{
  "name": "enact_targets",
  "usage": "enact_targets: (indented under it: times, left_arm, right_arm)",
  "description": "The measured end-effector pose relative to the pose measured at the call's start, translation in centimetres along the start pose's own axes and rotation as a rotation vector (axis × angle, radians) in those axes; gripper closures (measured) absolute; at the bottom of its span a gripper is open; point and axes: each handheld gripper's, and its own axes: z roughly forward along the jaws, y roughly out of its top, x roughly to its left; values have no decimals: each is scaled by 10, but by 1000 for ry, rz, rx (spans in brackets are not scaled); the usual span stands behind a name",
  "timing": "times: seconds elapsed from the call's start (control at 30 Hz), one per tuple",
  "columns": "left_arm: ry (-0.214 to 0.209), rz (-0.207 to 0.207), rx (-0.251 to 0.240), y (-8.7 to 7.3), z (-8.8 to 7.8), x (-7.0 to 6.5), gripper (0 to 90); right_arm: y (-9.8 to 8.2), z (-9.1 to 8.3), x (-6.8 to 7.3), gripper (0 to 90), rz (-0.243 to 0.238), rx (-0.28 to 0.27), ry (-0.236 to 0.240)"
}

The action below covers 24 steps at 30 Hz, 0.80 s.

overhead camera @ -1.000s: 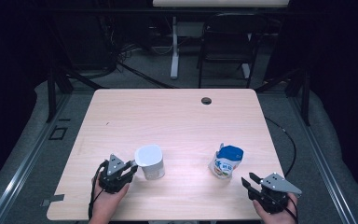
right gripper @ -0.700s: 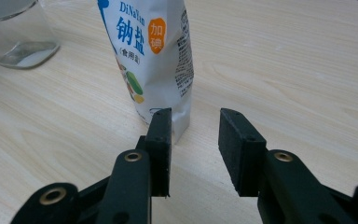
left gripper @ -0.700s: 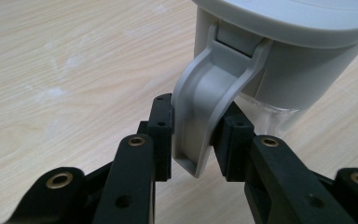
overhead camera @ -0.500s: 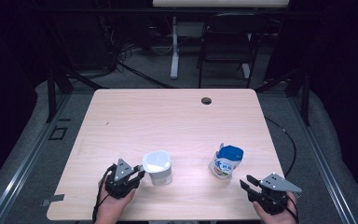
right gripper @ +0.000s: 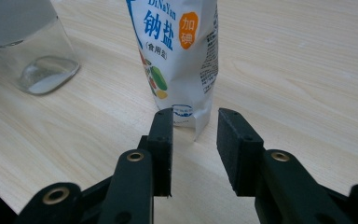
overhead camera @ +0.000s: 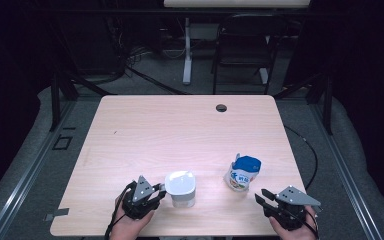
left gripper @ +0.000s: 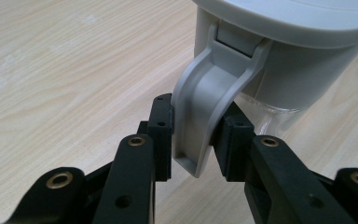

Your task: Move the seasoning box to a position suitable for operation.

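Near the table's [overhead camera: 145, 130] front edge, left hand-held gripper [overhead camera: 156, 192] clamped on the grey curved plastic handle [left gripper: 205, 112] of a clear jar with a white lid [overhead camera: 180, 188], pads pressing the handle from both sides in the left gripper view. At the front right corner, right hand-held gripper [overhead camera: 263, 198] partly open with nothing between the pads, jaws having just been closing. Just beyond its tips, upright white and blue salt pouch [overhead camera: 242, 172], close but untouched, bottom corner nearest in the right gripper view. Jar and pouch well apart, bare light wood between. Farther back, small dark round hole [overhead camera: 221, 107] near the far edge.
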Motion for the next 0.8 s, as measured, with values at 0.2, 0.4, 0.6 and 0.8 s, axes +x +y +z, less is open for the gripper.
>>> enact_targets:
  times: [0.2,0.4,0.6,0.8]
  left_arm:
    - [-16,10,-8,-1,0,-3,706]
    - [-18,2,-12,-2,1,-2,705]
    - [-21,-1,-14,-2,0,-2,703]
    - [-28,-7,-14,-2,0,-1,697]
  right_arm:
    - [1,1,2,678,-12,-1,7]
    - [1,0,3,688,-23,8,1]
    - [1,1,2,694,-14,14,5]
    - [1,0,1,732,-10,17,3]
